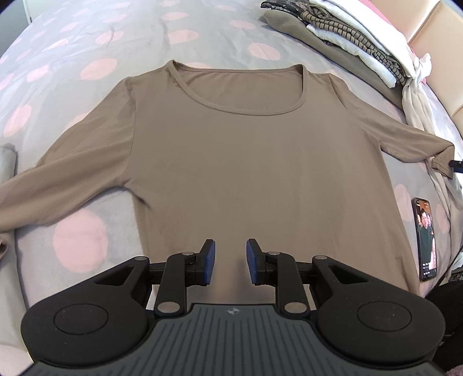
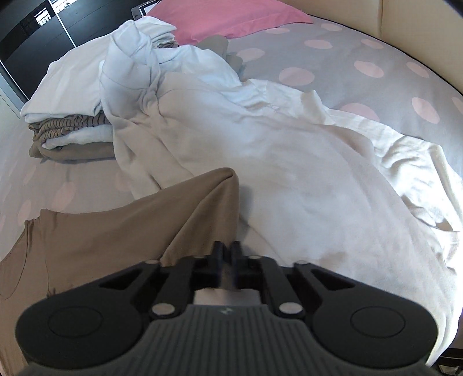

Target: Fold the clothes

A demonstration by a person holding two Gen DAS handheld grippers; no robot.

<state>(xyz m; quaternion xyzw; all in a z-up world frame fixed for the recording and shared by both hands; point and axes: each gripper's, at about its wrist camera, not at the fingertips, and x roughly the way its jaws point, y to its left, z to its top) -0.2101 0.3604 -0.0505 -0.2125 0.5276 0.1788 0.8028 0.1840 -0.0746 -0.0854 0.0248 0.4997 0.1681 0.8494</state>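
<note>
We see the tan shirt [image 1: 231, 162] flat at frame centre on the bed [image 1: 72, 43], left sleeve cut off. Left hand-held gripper [image 1: 230, 261] spread, empty; right hand-held gripper [image 2: 227, 250] pressed together, pinching the sleeve.

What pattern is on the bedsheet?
Pink polka dots on grey bedsheet; clearest in the left wrist view.

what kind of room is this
Most likely a bedroom: a taupe long-sleeved top lies spread on a bed with a polka-dot sheet, a pink pillow at its head, and a stack of folded clothes nearby.
</note>
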